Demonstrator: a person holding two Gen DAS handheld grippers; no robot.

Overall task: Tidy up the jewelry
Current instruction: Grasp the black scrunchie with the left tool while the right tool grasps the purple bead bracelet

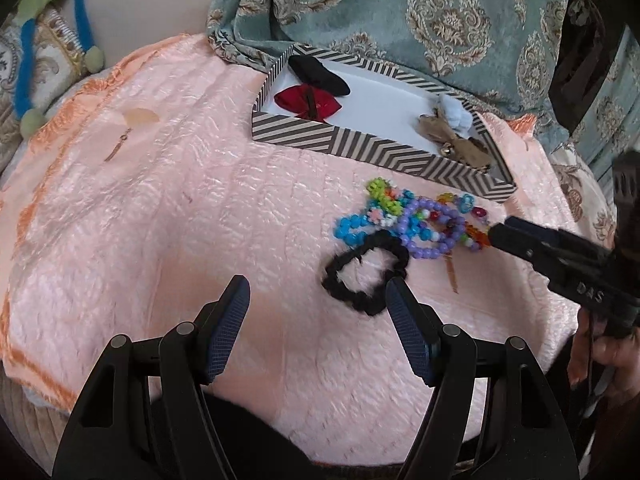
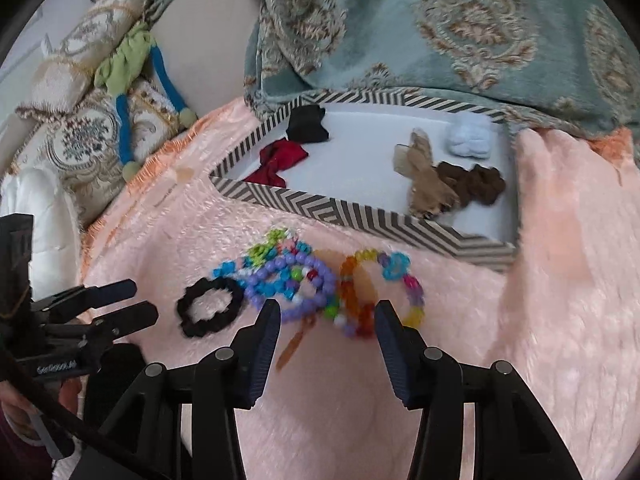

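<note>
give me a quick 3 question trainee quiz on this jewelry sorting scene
1. True or false: the black fabric scrunchie lies inside the striped cardboard tray.
2. Which item sits nearest the right gripper? A. red fabric bow B. pile of colourful plastic bead bracelets C. pale blue fluffy scrunchie
3. Fill in: the left gripper has its jaws ____ above the pink cloth.

Key: 1 false, it lies on the cloth; 2 B; 3 open, holding nothing.
</note>
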